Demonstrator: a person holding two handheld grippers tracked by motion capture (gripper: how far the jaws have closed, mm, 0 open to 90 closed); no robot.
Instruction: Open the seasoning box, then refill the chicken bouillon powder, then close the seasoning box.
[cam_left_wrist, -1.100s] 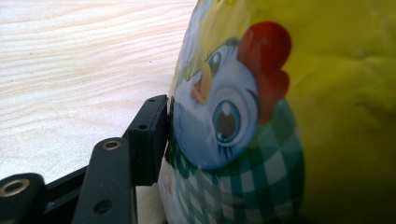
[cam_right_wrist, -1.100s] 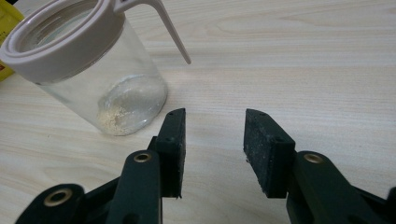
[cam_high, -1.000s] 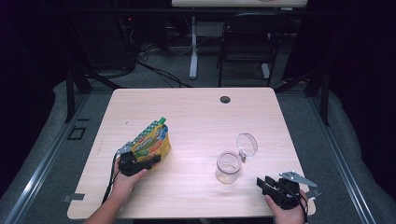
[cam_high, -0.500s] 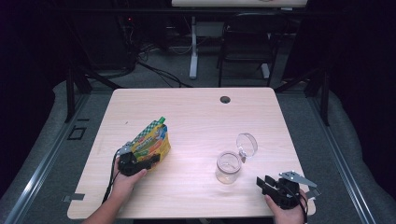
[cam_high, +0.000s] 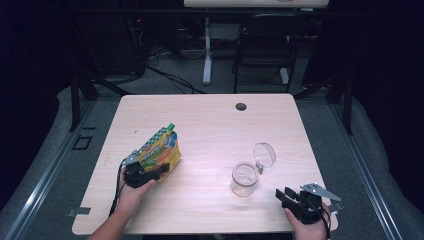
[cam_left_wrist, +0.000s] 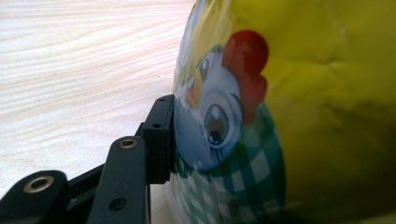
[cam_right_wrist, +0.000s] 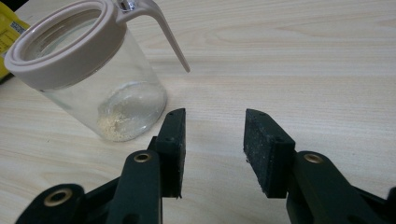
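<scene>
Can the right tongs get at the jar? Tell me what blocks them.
Probably yes: the right tongs stand open, with bare table between them and the jar.

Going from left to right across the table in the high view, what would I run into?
Left claw shut on the colourful pouch → glass jar with its lid flipped open → right claw, open and holding nothing.
</scene>
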